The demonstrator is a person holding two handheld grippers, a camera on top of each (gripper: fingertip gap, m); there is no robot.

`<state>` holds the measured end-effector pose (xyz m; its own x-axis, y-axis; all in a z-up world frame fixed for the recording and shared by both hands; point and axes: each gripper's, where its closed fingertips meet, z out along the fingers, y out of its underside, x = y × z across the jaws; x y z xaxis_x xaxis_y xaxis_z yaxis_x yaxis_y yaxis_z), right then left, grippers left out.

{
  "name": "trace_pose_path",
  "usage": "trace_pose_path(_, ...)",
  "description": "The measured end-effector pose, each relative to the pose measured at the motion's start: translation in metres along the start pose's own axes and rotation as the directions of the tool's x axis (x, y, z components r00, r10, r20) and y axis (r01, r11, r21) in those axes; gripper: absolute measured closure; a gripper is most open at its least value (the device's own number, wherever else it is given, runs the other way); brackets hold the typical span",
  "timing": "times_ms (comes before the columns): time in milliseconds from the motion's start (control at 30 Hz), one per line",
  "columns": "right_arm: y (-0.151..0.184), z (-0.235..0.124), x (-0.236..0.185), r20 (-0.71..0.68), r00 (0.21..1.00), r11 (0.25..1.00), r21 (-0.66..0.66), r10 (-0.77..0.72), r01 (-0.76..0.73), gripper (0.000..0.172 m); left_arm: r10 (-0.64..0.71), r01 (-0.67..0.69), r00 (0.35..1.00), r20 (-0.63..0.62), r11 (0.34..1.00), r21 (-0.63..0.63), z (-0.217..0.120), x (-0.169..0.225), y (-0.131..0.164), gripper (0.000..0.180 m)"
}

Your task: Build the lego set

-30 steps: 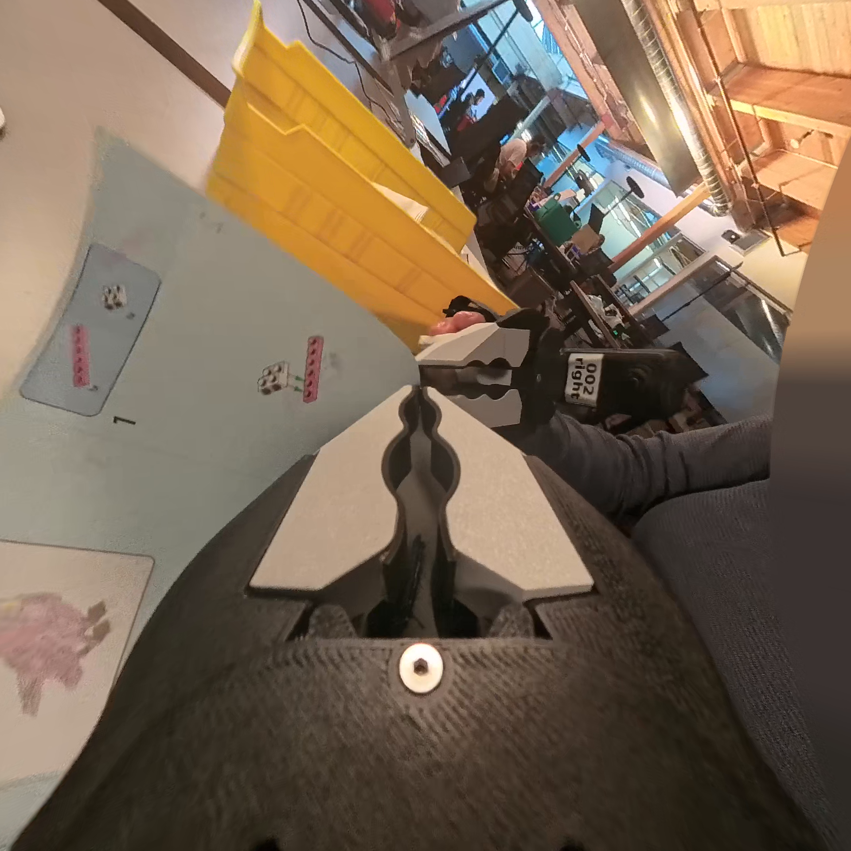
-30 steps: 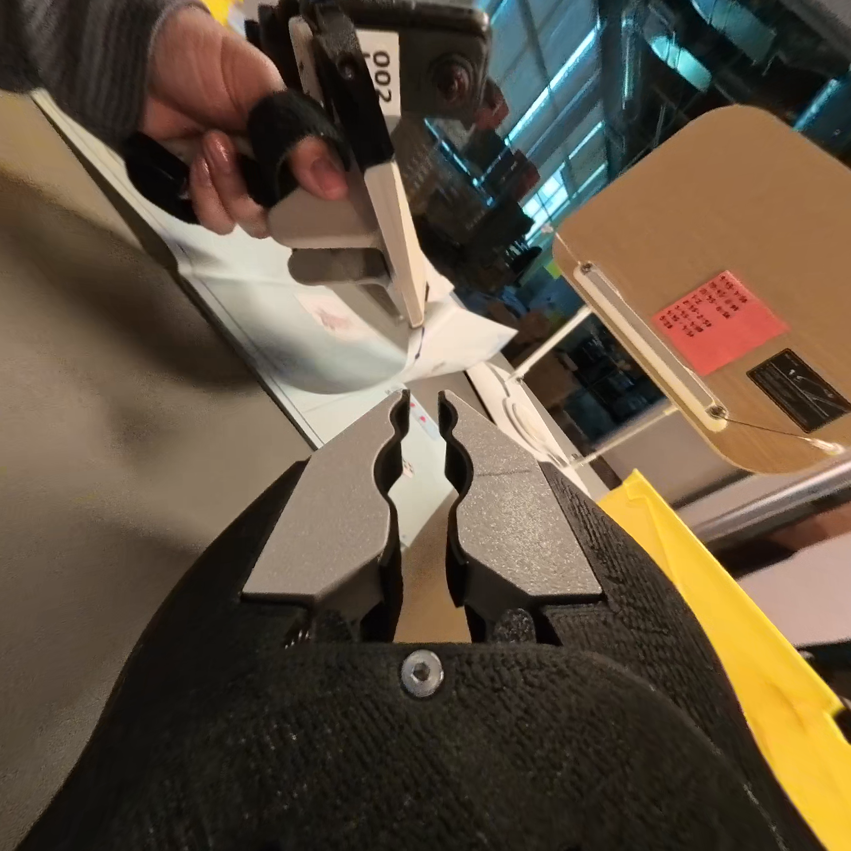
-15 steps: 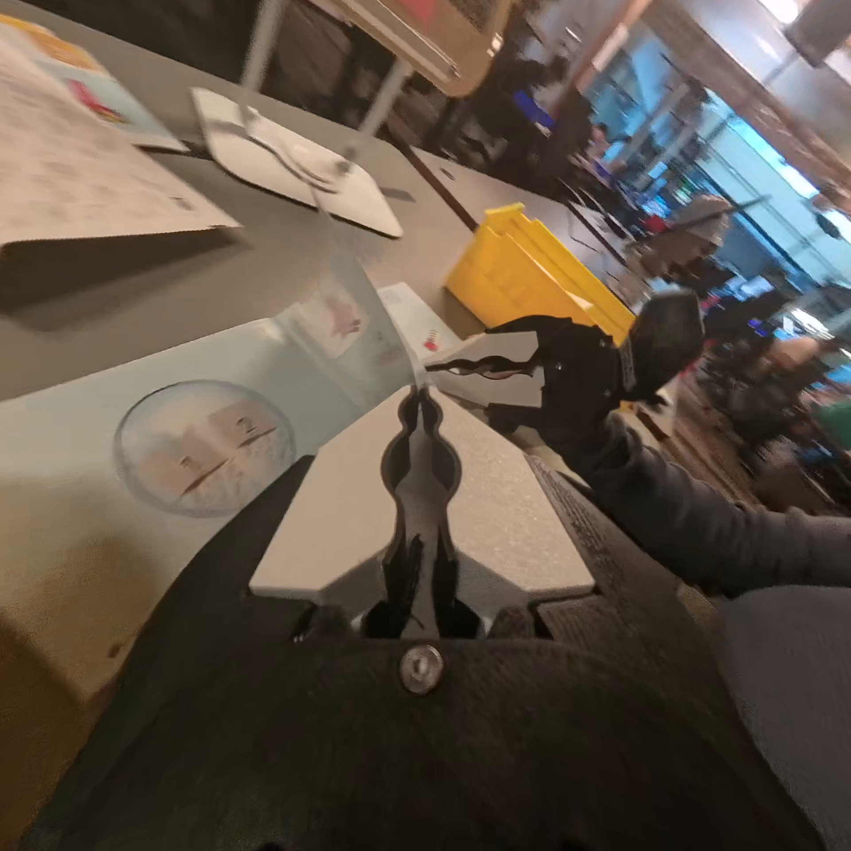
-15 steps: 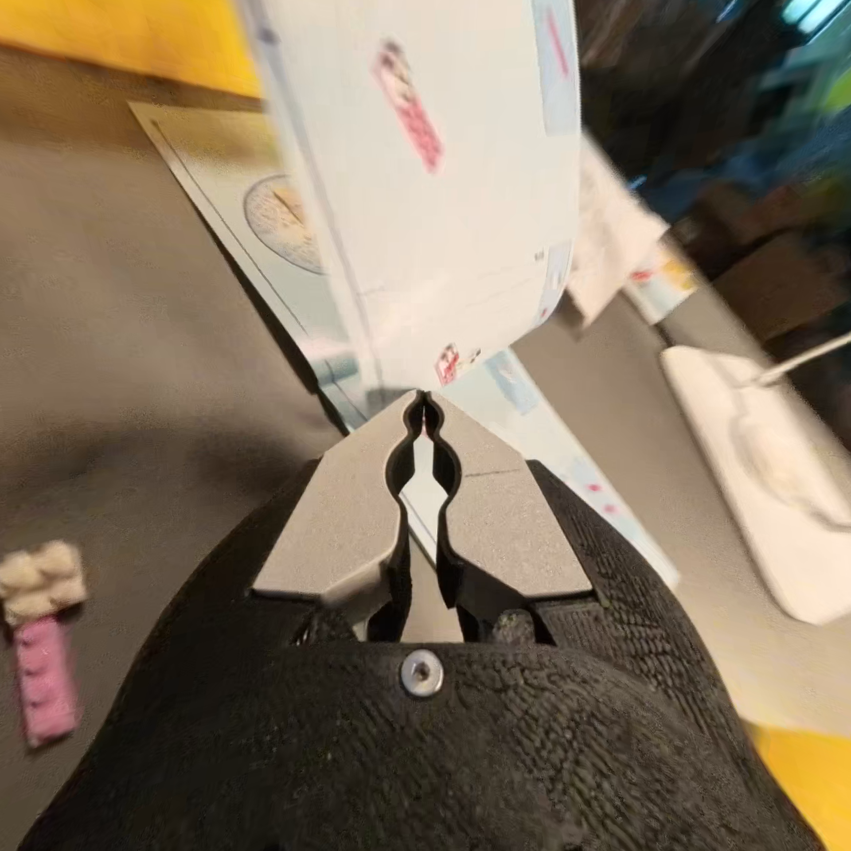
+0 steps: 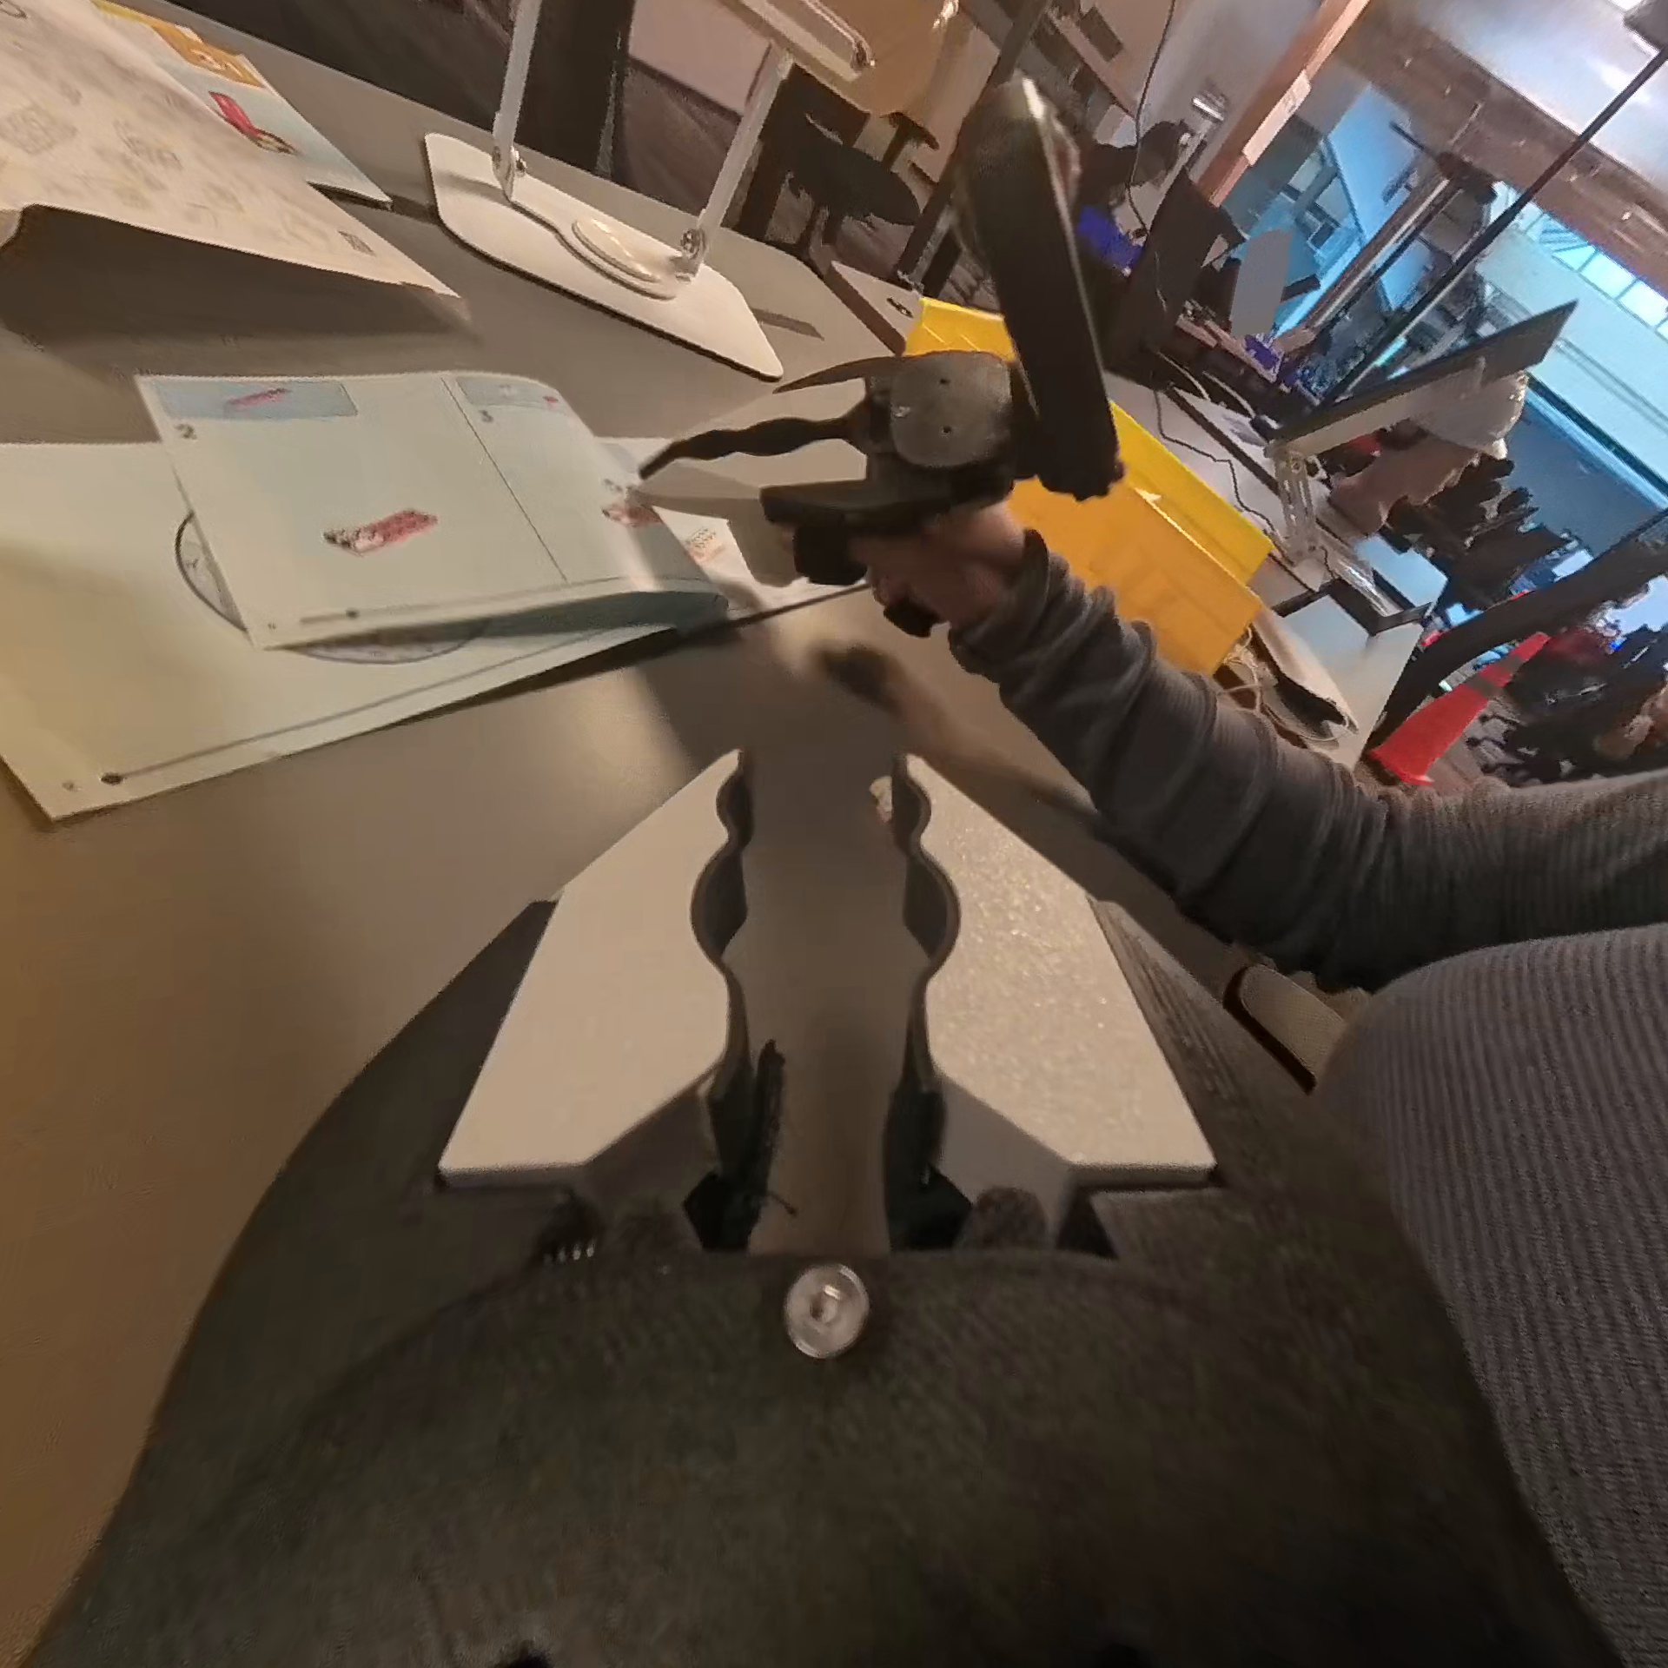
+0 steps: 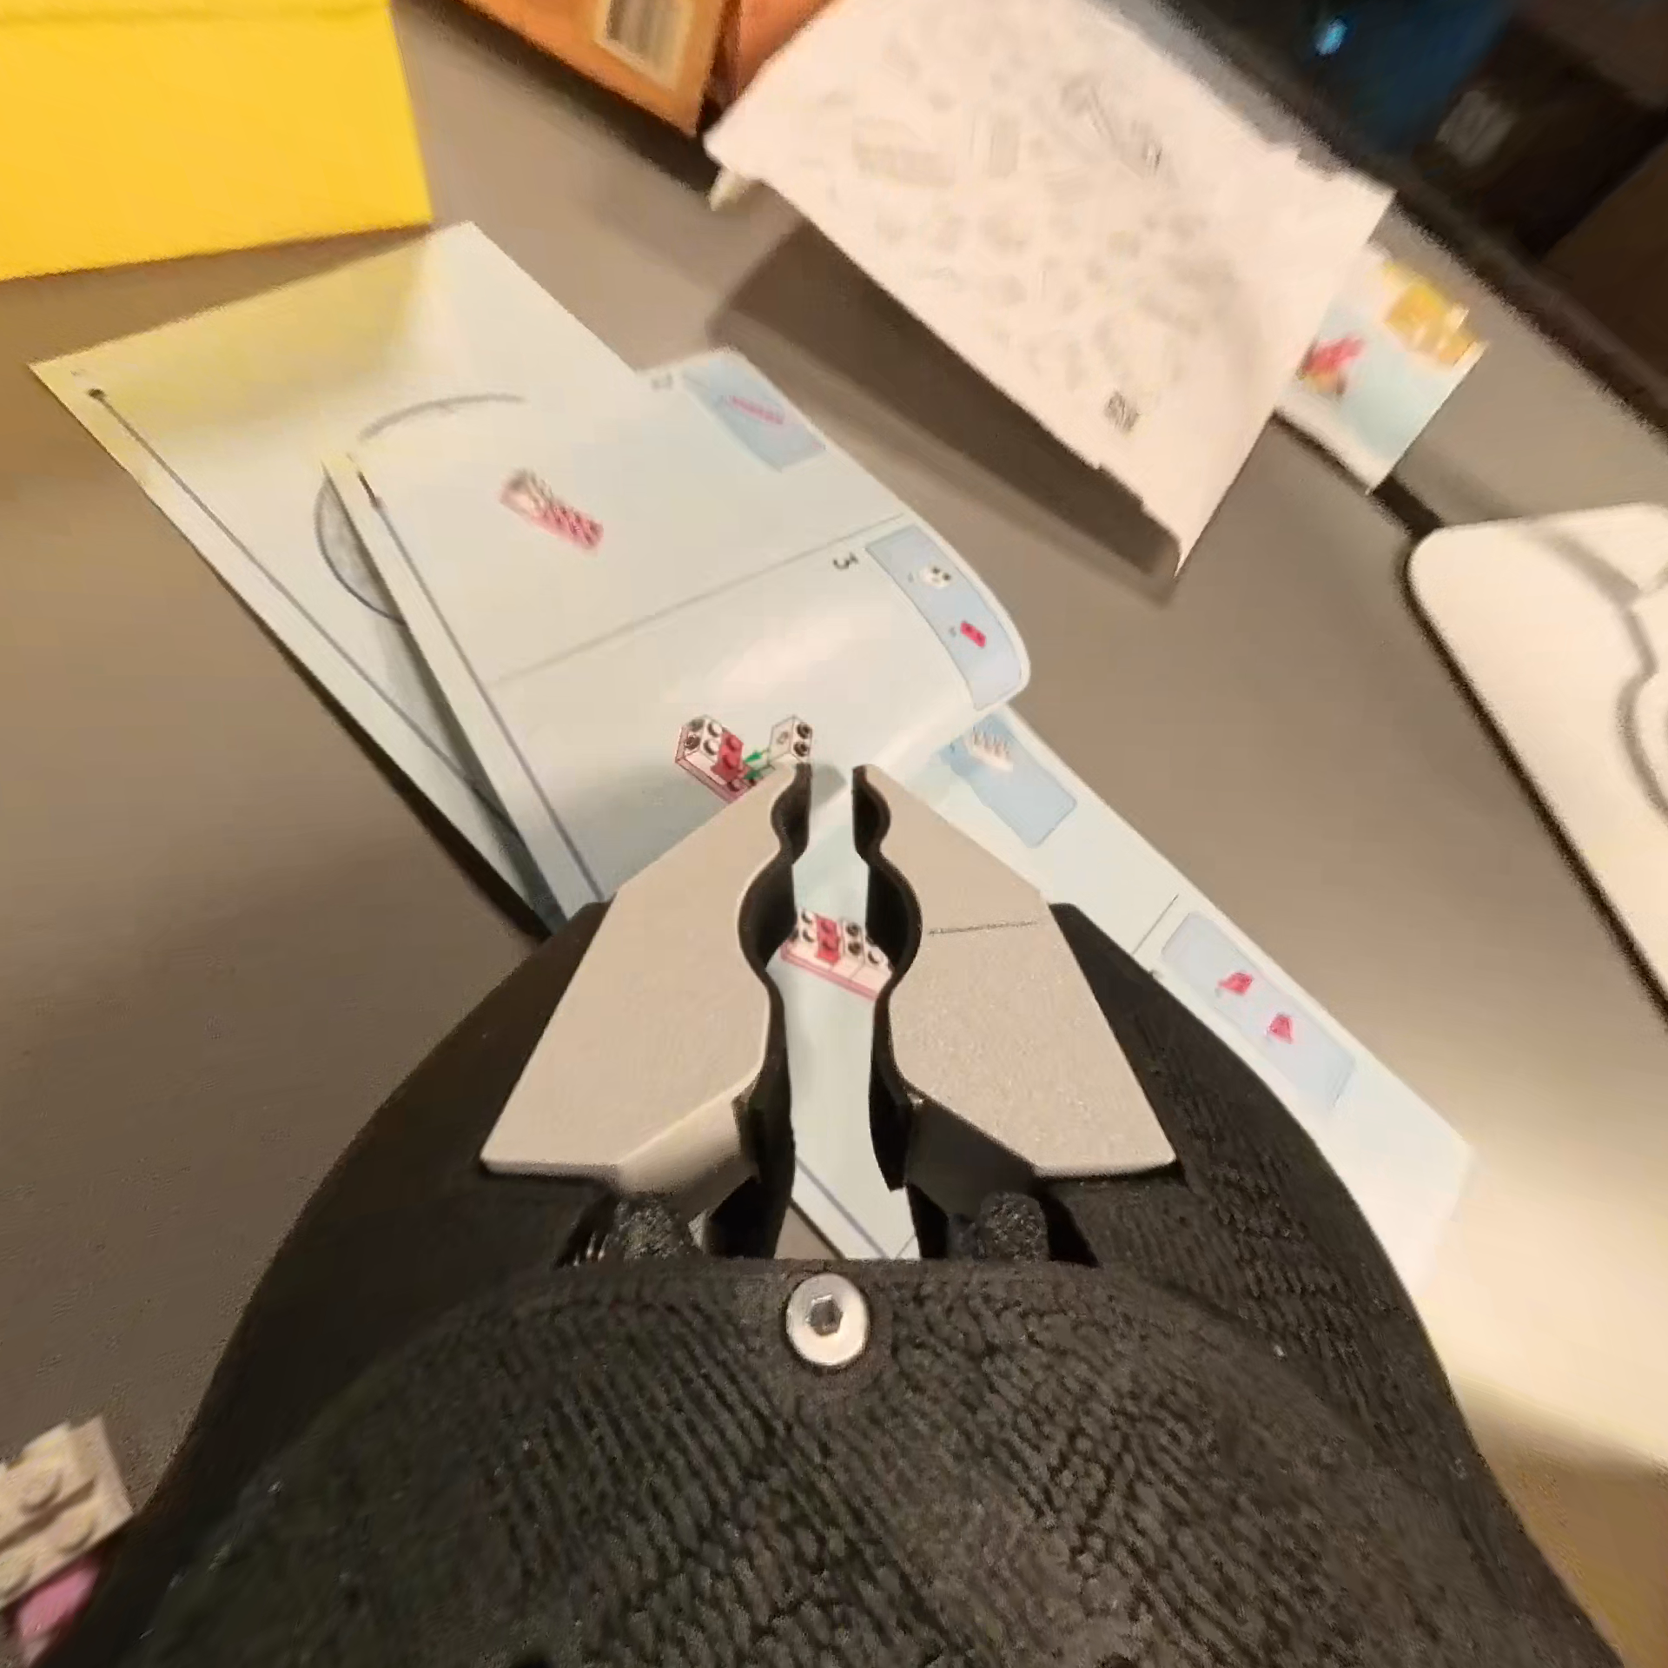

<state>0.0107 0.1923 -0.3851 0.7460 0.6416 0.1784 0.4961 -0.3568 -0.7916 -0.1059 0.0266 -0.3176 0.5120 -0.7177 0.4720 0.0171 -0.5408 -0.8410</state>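
An open light-blue instruction booklet [image 6: 632, 587] lies on the dark table; it also shows in the left wrist view [image 5: 388, 505]. My right gripper [image 6: 830, 774] hovers just above its curled top page with the jaws a little apart and nothing between the pads. In the left wrist view the right gripper [image 5: 645, 478] sits at the page's right edge, held by a hand in a grey sleeve [image 5: 1218, 767]. My left gripper [image 5: 820, 763] is open and empty over bare table, short of the booklet. A small grey and pink brick assembly [image 6: 54, 1489] lies at the lower left of the right wrist view.
A yellow bin [image 5: 1164, 523] stands behind the right gripper and shows in the right wrist view [image 6: 199, 126]. A white lamp base [image 5: 596, 244] and a folded printed sheet [image 6: 1038, 208] lie beyond the booklet. A cardboard box [image 6: 632, 45] stands at the far edge. My hands' fingertips stand some 20 cm from each other.
My right gripper was shut on the lifted page; its jaws have now parted and the page lies turned over on the booklet. My left gripper has opened and drawn back from the booklet.
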Motion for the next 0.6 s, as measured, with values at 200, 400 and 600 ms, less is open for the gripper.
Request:
trace_pose_path(200, -0.010, 0.013, -0.030, 0.179, 0.984, 1.000, 0.010, 0.012, -0.014, 0.162, -0.018, 0.019, 1.000, -0.016, 1.000, 0.019, -0.010, 0.005, 0.008, 0.152)
trace_pose_path(400, -0.019, -0.002, 0.013, -0.027, 0.998, 0.994, 0.089, 0.062, -0.059, 0.160, -0.028, 0.029, 0.999, -0.023, 0.997, 0.066, -0.021, 0.005, 0.005, 0.152)
trace_pose_path(600, 0.007, 0.013, -0.008, 0.127, 0.986, 0.993, -0.066, 0.108, -0.100, 0.152, -0.049, 0.051, 0.997, -0.053, 0.998, 0.047, -0.018, 0.002, 0.010, 0.152)
